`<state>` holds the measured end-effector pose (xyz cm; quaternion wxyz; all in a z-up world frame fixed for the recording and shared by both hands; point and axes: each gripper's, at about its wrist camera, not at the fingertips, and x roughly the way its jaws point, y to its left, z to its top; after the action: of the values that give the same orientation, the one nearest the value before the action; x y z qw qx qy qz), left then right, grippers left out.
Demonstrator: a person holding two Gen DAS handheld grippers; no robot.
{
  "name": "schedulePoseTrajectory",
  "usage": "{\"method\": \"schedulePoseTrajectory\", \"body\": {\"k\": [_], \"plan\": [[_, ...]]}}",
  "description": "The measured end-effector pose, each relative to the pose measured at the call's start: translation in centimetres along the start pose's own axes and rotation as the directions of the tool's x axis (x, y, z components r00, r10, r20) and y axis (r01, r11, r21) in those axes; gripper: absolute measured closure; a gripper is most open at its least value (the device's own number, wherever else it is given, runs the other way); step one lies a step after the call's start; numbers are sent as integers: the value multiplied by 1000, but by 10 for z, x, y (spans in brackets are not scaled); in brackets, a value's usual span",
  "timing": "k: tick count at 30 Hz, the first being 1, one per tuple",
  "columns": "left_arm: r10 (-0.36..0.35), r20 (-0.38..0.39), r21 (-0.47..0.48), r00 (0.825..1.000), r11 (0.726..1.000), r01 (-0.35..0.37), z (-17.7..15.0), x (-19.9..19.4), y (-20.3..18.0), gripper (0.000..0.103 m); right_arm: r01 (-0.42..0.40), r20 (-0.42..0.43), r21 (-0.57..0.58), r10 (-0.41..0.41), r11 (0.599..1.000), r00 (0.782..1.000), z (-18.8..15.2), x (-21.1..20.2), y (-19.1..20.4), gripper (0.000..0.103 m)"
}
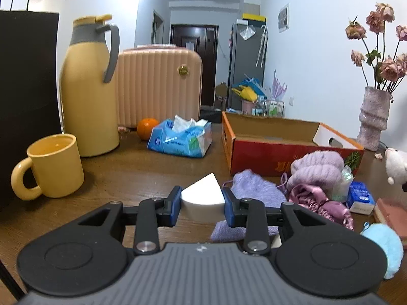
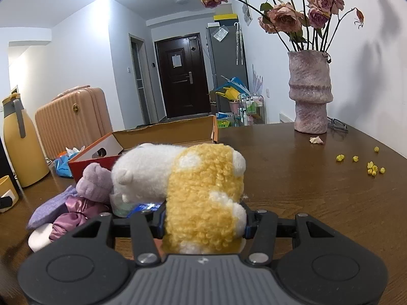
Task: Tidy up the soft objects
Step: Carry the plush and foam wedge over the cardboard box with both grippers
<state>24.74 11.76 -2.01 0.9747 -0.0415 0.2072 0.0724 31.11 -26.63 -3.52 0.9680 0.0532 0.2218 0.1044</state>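
My left gripper (image 1: 202, 204) is shut on a white wedge-shaped sponge (image 1: 202, 198), held just above the brown table. My right gripper (image 2: 203, 225) is shut on a white and yellow plush toy (image 2: 201, 190), which hides most of its fingers. An open red and orange cardboard box (image 1: 269, 152) stands ahead; it also shows in the right wrist view (image 2: 162, 134). In front of the box lies a pile of soft things: a lilac knitted cloth (image 1: 257, 190), a fluffy purple roll (image 1: 318, 167) and a pink satin piece (image 1: 320, 203). A light blue fluffy ball (image 1: 386, 246) lies at the right.
A yellow mug (image 1: 54, 165), a yellow thermos jug (image 1: 89, 89), a black bag (image 1: 25, 101), an orange (image 1: 147, 128) and a blue tissue pack (image 1: 182, 139) stand at the left. A pink vase of dried roses (image 2: 310, 91) stands at the right, with yellow bits (image 2: 371, 167) scattered near it.
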Motion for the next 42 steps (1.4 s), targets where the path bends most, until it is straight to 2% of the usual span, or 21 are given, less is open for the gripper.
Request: {"method": "schedulePoseTrajectory", "body": {"k": [17,28,42], "plan": [[-64,100,35,993,998,61,30,-14,-45,69,-55,85,-46,59,997,995,34,0,26,53],[-90,141,-4,986,996,92,59,3,-73,69,-89,109,-35,92,995,990,57,24,44,53],[-84,162,17,983,996,83,84,34,-101,69,-100,117,-54,106,994,987,85,59,60,53]]}}
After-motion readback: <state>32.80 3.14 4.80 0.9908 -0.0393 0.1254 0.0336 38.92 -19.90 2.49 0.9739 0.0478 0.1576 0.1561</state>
